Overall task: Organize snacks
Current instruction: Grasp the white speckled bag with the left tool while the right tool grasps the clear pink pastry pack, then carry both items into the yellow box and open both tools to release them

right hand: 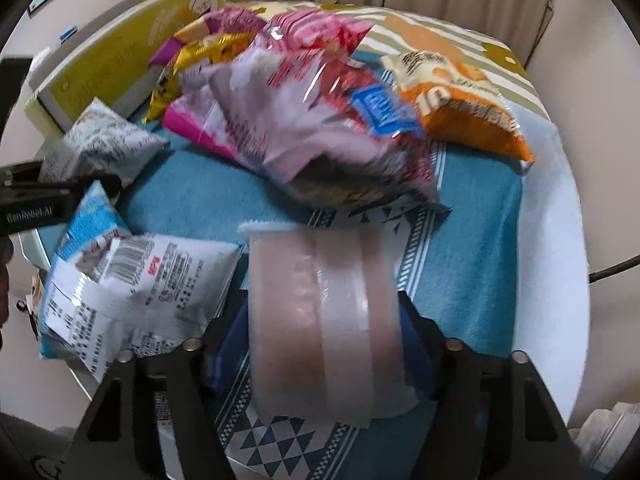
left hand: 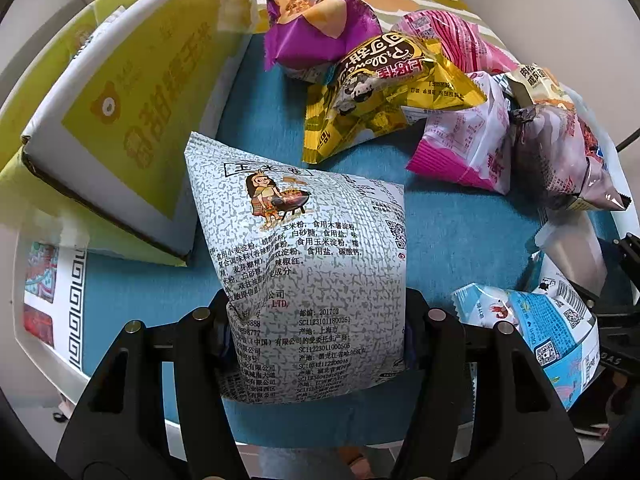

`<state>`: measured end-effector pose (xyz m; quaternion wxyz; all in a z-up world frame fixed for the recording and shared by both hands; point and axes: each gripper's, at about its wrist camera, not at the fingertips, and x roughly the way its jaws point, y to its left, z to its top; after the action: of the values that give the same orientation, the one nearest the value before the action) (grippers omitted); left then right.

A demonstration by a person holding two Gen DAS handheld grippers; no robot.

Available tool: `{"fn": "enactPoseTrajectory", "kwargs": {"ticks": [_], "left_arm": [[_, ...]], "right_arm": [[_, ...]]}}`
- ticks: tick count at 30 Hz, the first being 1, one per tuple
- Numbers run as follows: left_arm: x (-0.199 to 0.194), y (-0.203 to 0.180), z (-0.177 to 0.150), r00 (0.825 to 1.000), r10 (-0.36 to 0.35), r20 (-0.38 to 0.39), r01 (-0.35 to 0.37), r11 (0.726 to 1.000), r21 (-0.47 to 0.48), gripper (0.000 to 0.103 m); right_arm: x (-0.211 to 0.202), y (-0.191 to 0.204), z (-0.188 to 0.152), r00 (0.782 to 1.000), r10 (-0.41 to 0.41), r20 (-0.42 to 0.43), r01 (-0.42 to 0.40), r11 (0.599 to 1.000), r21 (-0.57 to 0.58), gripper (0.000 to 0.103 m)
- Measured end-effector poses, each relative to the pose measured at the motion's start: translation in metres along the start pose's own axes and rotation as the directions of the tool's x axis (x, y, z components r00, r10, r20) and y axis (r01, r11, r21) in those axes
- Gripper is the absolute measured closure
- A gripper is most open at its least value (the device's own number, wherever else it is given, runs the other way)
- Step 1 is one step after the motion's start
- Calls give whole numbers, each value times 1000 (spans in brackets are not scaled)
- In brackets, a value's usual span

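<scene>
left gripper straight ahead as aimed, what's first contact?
Likely the gold snack bag, past bare blue cloth. The left gripper already holds the grey-patterned packet, which leads; depth is unclear.

Both wrist views sit close above the blue felt mat — sharing the crinkly foil snack-packet heap at twelve o'clock.

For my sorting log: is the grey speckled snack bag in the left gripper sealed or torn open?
Cannot tell fully. The grey speckled bag looks puffed and whole, clamped in the left gripper, but its lower end is hidden.
</scene>
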<state>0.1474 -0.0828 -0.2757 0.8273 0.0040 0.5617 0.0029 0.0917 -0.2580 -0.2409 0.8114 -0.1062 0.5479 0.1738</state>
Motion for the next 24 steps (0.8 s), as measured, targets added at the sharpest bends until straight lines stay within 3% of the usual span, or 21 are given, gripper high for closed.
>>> {"fn": "enactPoseTrajectory", "kwargs": {"ticks": [13, 24], "left_arm": [[-30, -1, -6, 999, 2, 51, -4, 1000, 27, 48], [-101, 2, -4, 989, -44, 138, 40, 999, 31, 48]], "right_arm": [[-21, -5, -6, 1000, -5, 15, 5, 1000, 29, 45], [-75, -17, -5, 998, -33, 57, 25, 991, 131, 45]]}}
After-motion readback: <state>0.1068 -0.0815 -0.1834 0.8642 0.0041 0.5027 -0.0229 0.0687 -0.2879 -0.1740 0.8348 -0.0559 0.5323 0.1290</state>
